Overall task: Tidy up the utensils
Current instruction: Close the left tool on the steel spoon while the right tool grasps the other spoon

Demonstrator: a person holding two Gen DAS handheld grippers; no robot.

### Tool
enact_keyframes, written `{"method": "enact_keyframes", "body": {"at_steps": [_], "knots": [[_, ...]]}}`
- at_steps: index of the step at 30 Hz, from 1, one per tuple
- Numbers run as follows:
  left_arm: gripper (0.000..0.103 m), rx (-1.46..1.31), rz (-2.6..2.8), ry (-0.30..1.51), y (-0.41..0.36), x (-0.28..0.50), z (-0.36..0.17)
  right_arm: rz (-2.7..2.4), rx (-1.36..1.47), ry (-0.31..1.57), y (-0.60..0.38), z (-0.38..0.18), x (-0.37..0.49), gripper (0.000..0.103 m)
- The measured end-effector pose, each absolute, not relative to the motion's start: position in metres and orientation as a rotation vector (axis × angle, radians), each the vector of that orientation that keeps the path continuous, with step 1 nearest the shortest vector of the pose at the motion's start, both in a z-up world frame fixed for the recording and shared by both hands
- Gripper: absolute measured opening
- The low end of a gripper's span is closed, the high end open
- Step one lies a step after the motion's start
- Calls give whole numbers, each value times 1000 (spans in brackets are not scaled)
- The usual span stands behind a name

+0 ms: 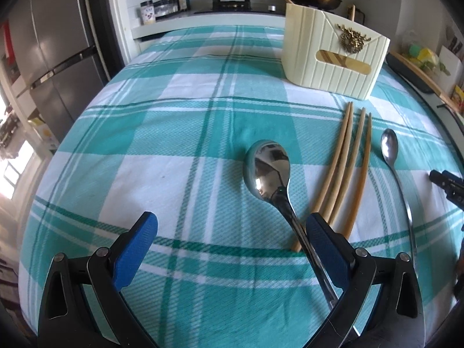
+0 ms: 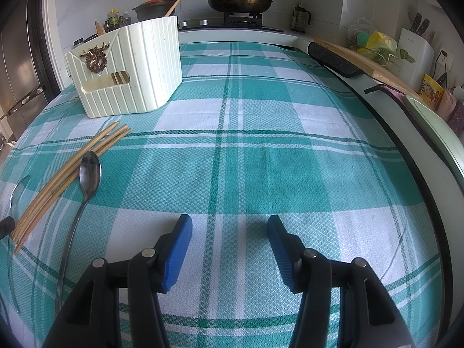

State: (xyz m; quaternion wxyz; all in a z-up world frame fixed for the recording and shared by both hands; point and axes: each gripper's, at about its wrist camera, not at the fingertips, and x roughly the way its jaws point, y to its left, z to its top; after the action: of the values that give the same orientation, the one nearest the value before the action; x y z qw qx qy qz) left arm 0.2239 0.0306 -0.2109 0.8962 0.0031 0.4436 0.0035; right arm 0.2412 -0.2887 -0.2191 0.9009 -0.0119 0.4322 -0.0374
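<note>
Fingers of the left gripper [image 1: 230, 223] spread wide at the bottom of the left wrist view, clasping nothing, over a teal-and-white checked tablecloth [image 1: 150, 133] that fills the middle of the frame. A large steel spoon [image 1: 268, 171] lies right of centre, bowl up, its handle running down just inside the right blue pad [image 1: 327, 249]; whether handle and pad touch cannot be told. Further right lie four wooden chopsticks [image 1: 342, 162], side by side and pointing toward the upper right, where a cream ribbed utensil holder [image 1: 333, 58] stands with a brass ornament on its front and wooden handles rising from it. A slim long-handled spoon [image 1: 390, 148] lies at the right, apart from the chopsticks, and a dark part of the other tool shows at the right edge. In the right wrist view the holder [image 2: 130, 66] stands at the upper left, the chopsticks [image 2: 72, 174] slant below it, and the slim spoon [image 2: 90, 171] lies against their right side, bowl overlapping them. The right gripper [image 2: 229, 226] sits at bottom centre, released, its blue pads apart over bare cloth [image 2: 290, 145]. A lidded frying pan [image 2: 239, 1] rests on the stove at the top.
</note>
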Motion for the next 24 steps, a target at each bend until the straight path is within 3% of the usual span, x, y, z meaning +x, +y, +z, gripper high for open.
{"method": "enact_keyframes", "body": {"at_steps": [18,24], "knots": [[102,-36,6,927,44,198,-207,-88,-15,882,-284,-210,231,55],[102,29,25,967,33,192,-221,219,-41,913,-206,-192,212,55]]}}
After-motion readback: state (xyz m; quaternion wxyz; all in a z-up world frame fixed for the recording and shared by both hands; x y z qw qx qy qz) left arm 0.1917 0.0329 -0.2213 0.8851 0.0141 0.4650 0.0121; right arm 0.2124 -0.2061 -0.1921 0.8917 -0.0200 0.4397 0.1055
